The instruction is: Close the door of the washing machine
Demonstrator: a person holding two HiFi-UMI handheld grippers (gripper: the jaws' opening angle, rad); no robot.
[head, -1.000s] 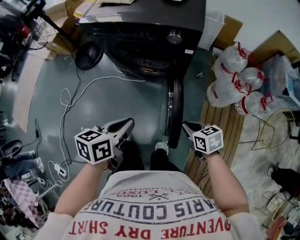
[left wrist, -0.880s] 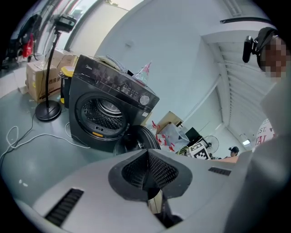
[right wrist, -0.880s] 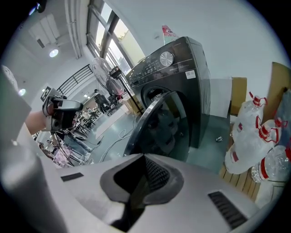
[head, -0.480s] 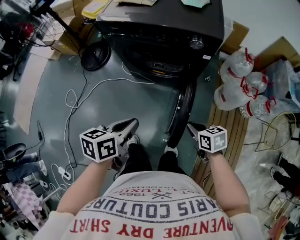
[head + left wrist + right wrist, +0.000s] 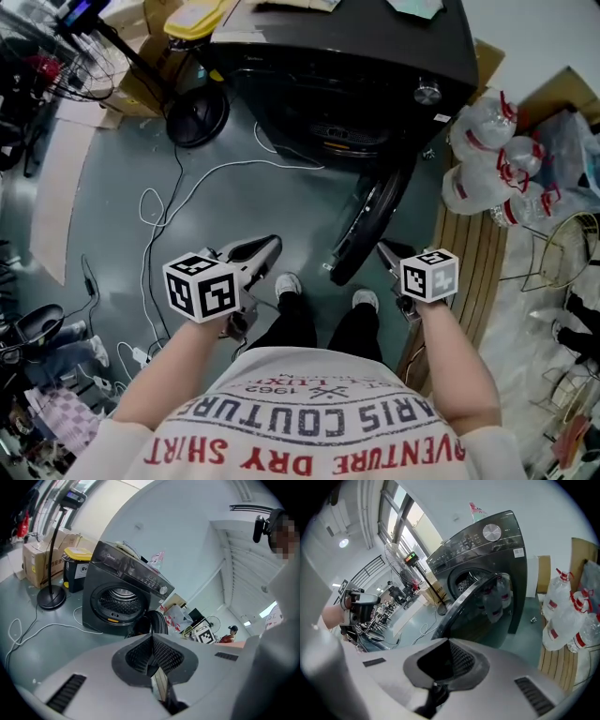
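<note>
well, the washing machine door (image 5: 370, 223) stands half open; right gripper (image 5: 382, 248), jaws pressed together, just beside its rim; left gripper (image 5: 270, 243), jaws together too, farther off.

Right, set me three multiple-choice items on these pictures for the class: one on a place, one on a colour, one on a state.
1. Where do the water jugs stand? A) beside the washing machine, on wooden slats B) on top of it C) behind it
2. What colour is the washing machine? A) white B) black C) red
3. How is the door? A) shut B) swung open C) removed
Key: 1 A, they sit on slats at its side; 2 B, its body is dark all over; 3 B, the drum shows.
</note>
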